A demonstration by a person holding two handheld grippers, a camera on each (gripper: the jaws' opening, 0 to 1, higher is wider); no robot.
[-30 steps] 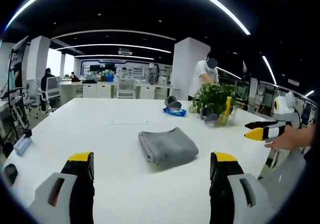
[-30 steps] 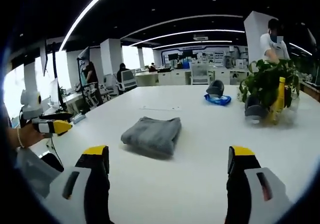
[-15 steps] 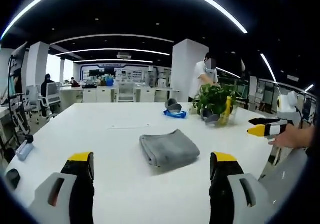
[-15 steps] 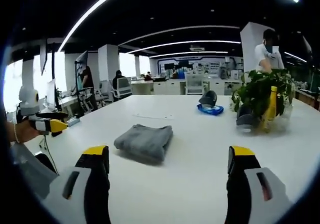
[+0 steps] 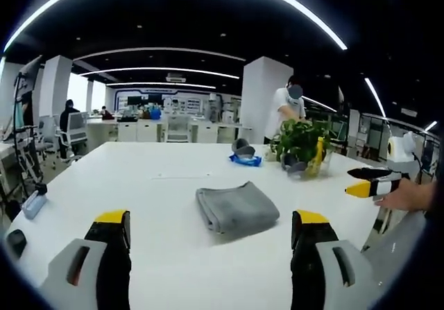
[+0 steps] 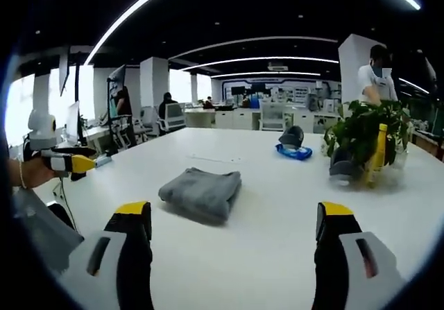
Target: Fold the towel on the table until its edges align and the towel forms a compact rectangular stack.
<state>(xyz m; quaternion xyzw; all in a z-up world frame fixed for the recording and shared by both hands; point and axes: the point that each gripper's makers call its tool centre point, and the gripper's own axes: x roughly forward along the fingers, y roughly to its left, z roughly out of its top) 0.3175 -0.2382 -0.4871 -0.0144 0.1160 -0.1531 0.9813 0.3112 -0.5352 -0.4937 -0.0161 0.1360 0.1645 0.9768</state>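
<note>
Resting on a wide white surface (image 5: 139,178) in an open office, a grey towel (image 5: 236,208) lies folded into a thick, roughly rectangular stack, near the middle of the surface and touched by neither claw.

From the left gripper view, the left claw (image 5: 210,244) is held above the near edge of the surface, its two yellow-tipped jaws spread wide apart with nothing between them. The towel sits ahead of it, between the jaws as seen from the camera but well apart from them. At the right edge of this view, a hand (image 5: 404,195) holds the right claw (image 5: 362,182), which shows sideways with its yellow and black tips together at a point; whether it is truly closed cannot be told from here.

From the right gripper view, the right claw (image 6: 232,244) shows its jaws spread wide and empty, with the towel (image 6: 200,193) ahead and slightly left. The left claw (image 6: 78,163) appears at the far left, held by a hand.

Farther back on the surface stand a potted green plant (image 5: 302,140) with a yellow bottle (image 5: 317,155) beside it, and a blue object (image 5: 246,160) with a dark grey item on it. A person (image 5: 287,107) stands behind the plant.
</note>
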